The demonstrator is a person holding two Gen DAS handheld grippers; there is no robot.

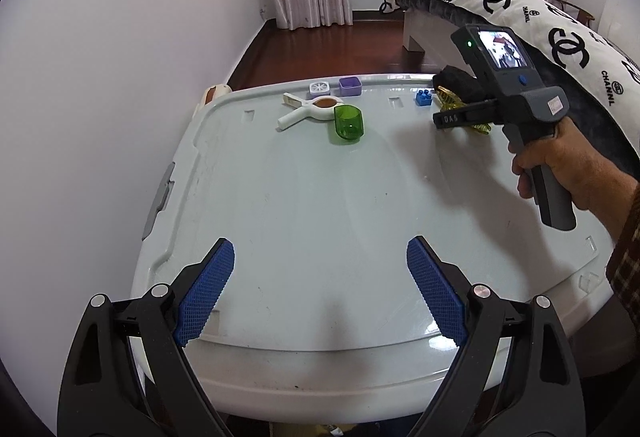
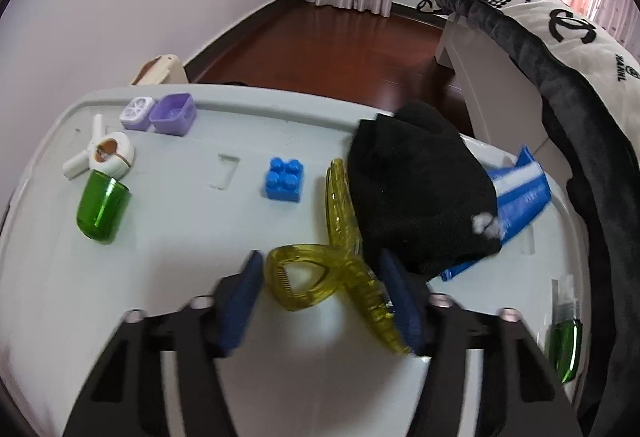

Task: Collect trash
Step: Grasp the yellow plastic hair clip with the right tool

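The right gripper (image 2: pixel 320 289) is at the pick-up step: its jaws straddle the yellow hair clip (image 2: pixel 320 277) lying on the pale bin lid (image 2: pixel 180 257) against the black cloth (image 2: pixel 420 189). The right pad touches the clip, the left pad stands just off it, so no grip yet. Next it likely needs to squeeze, then lift clear of the cloth. The left gripper (image 1: pixel 320 289) hovers wide open and empty over the near lid. A bed (image 1: pixel 520 9), curtains and wood floor lie beyond
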